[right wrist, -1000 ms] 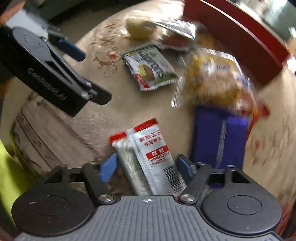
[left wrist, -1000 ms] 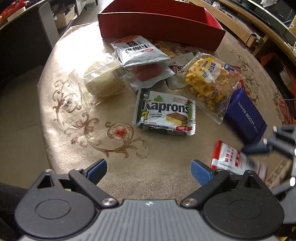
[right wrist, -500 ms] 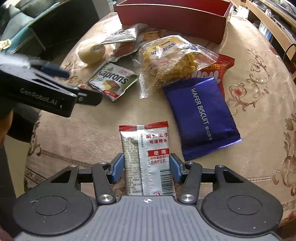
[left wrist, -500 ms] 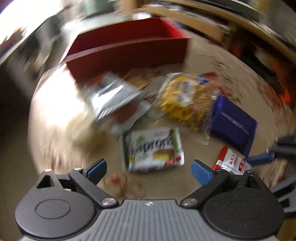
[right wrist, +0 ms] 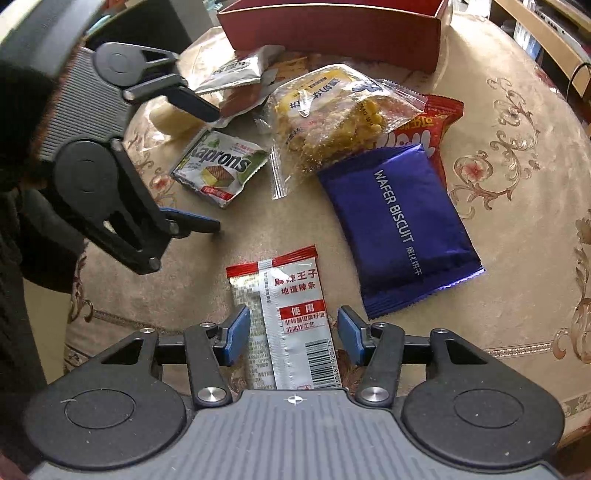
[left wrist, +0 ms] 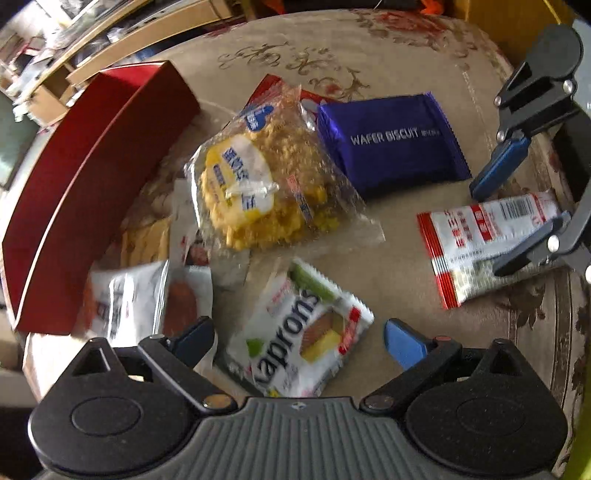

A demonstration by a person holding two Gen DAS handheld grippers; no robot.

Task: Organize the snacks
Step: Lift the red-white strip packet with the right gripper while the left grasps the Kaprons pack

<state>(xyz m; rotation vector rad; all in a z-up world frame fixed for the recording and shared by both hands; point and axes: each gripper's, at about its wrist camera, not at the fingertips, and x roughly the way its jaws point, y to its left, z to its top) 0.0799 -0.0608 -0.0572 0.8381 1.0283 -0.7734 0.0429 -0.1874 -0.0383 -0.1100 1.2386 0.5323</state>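
Note:
Snack packets lie on a round beige table. My left gripper (left wrist: pixel 297 338) is open, its fingers either side of the white and green Kaprons wafer pack (left wrist: pixel 299 334), also in the right wrist view (right wrist: pixel 219 168). My right gripper (right wrist: pixel 293 330) is open, its pads astride the red and white spicy strip packet (right wrist: pixel 284 314), not pressing it; the packet also shows in the left wrist view (left wrist: pixel 487 240). A blue wafer biscuit pack (right wrist: pixel 399 229) and a clear bag of yellow snack (right wrist: pixel 332 114) lie beyond. A red box (left wrist: pixel 88 177) stands at the far side.
A silver packet (left wrist: pixel 125 299), a red packet (right wrist: pixel 432 125) under the yellow bag and a pale round bun (right wrist: pixel 171 118) lie near the red box (right wrist: pixel 332 33). The table edge (right wrist: pixel 110 321) is close below my right gripper. Shelves stand behind.
My left gripper has swung right and down over the Kaprons pack. My right gripper's jaws have opened slightly wider around the spicy strip packet.

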